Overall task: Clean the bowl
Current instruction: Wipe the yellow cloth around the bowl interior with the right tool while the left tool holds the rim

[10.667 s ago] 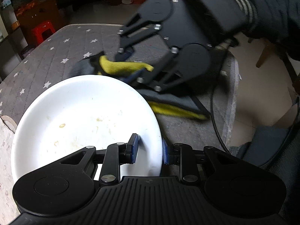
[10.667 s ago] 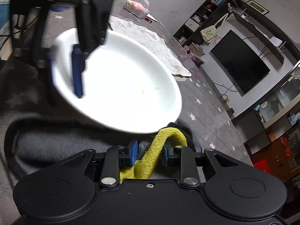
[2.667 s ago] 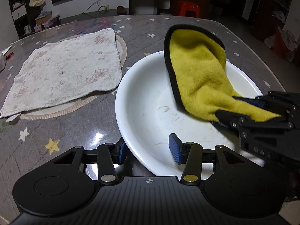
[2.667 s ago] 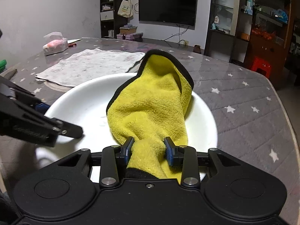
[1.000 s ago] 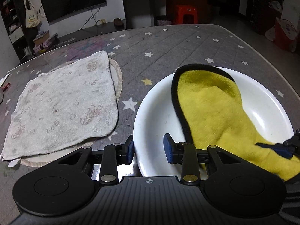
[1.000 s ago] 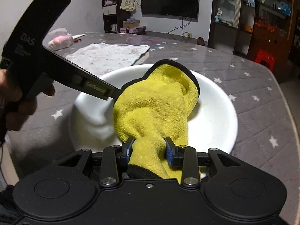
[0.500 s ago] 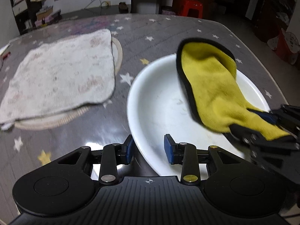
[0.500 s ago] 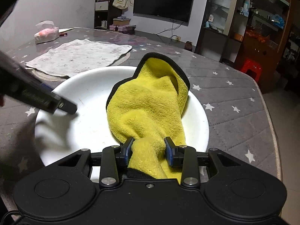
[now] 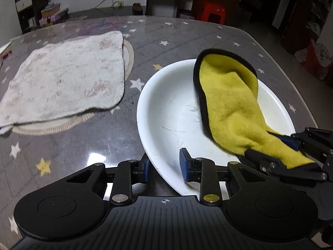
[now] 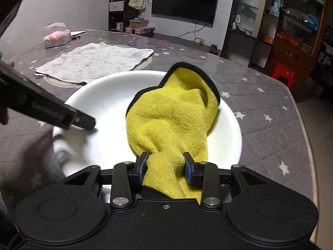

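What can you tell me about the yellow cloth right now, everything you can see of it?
The yellow cloth is a plush, fleecy microfiber-looking towel with a black trimmed edge. One end is bunched and clamped in the right gripper; the rest drapes forward inside the white bowl, with its rounded, folded far end lying over the bowl's far rim. It looks soft and creased, covering the bowl's right half as the left wrist camera shows it. The left gripper straddles the bowl's near rim, apart from the cloth.

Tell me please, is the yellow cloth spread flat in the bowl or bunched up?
Bunched: the right gripper pinches the yellow cloth at one gathered end, the rest draping folded across the bowl.
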A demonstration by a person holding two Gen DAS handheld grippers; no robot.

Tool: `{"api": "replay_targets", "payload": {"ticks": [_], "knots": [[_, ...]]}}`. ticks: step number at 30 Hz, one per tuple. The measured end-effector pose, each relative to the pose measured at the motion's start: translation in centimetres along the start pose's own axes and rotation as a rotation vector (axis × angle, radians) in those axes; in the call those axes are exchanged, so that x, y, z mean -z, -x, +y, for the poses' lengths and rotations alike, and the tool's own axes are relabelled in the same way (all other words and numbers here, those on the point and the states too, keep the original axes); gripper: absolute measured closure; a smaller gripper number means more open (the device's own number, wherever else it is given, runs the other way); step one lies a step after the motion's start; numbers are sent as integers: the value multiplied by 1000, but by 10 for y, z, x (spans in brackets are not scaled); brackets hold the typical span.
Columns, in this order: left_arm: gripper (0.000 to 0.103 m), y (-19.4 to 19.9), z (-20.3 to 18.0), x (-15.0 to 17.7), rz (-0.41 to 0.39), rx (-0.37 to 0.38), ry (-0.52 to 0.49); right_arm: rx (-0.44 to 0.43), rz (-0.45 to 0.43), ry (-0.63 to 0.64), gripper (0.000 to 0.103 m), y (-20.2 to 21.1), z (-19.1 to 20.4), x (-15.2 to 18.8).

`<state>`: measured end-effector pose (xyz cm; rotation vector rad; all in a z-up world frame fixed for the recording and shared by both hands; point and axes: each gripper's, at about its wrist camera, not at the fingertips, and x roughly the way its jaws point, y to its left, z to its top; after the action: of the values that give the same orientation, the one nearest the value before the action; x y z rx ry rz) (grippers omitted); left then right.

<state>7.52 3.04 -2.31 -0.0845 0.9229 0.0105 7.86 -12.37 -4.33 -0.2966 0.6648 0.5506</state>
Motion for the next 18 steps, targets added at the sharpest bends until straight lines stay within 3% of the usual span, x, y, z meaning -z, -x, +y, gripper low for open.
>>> {"api": "replay_targets", "payload": {"ticks": [11,18], "knots": [[72,-11,8,-16,-4,-19,-47,-111,0,-68,66,4,7,-6],[71,-16,10,-22,-9,-31,-81,-109,-21,-59,59,6,10,-12]]}}
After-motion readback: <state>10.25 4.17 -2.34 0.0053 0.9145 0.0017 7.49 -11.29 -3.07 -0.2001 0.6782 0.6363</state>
